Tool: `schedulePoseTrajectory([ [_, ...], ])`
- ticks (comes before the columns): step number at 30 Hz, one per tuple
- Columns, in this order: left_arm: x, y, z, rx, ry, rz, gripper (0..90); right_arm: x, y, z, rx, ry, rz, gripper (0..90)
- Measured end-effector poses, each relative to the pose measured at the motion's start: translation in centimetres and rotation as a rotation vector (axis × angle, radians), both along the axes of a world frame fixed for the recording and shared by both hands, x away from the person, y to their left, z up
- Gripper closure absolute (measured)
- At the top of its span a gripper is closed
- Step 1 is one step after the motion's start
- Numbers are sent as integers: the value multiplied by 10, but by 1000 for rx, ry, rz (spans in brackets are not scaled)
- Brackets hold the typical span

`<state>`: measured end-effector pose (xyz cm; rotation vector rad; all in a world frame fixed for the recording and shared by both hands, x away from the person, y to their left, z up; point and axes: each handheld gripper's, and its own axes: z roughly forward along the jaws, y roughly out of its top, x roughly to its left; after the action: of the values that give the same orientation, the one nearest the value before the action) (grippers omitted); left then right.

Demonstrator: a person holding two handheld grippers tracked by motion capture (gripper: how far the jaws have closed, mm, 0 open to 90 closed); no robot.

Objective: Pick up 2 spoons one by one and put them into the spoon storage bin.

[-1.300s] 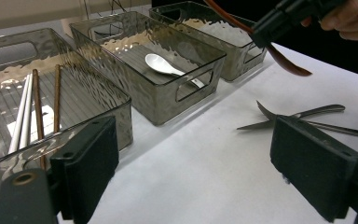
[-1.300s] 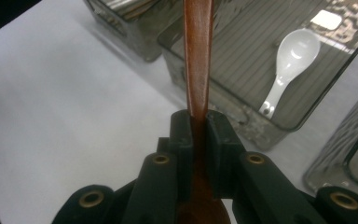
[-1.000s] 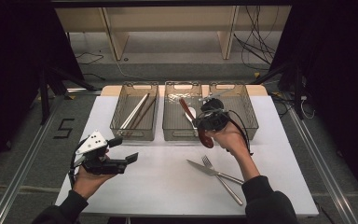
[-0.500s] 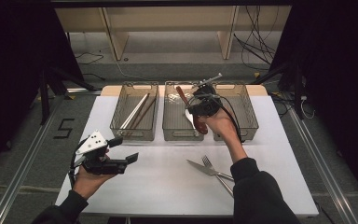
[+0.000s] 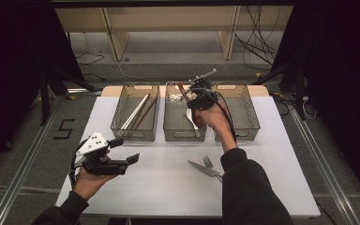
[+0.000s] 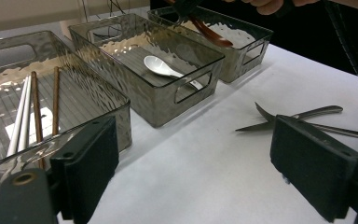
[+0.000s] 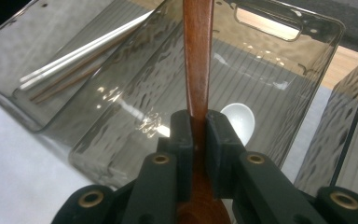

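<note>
The right claw (image 7: 196, 135) is clamped shut on a brown wooden spoon (image 7: 198, 60), whose handle runs straight ahead from its jaws. Directly below the claw is the middle clear bin (image 5: 176, 133), holding a white spoon (image 7: 237, 119). The left claw (image 5: 124, 151), wide open and empty, hovers over the white worktop (image 5: 168, 187), with a fork (image 6: 303, 114) lying ahead of it.

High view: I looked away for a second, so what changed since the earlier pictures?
The right gripper, shut on the reddish-brown wooden spoon, carried it away from the person, over the middle clear plastic bin. The left gripper, steel fork and knife stayed put.
</note>
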<state>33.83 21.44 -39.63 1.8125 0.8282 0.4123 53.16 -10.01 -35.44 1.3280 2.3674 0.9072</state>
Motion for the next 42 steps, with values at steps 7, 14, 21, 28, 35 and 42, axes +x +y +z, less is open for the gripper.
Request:
schedulePoseTrajectory([
  [7,0,0,0,-2,-3,-2,150,10,6,-7,-19,7,-23,824],
  [14,0,-1,0,-1,-3,-5,150,16,11,-15,-52,15,-34,824],
  [21,0,-1,0,-2,-4,-6,150,19,13,-20,-67,21,-41,824],
  [28,0,-1,0,5,-3,-9,150,19,17,-25,-74,26,-39,822],
  [35,0,-1,0,-2,-2,-6,150,20,20,-28,-77,29,-37,817],
  [42,0,0,0,4,-1,-8,150,20,21,-30,-63,62,-22,692],
])
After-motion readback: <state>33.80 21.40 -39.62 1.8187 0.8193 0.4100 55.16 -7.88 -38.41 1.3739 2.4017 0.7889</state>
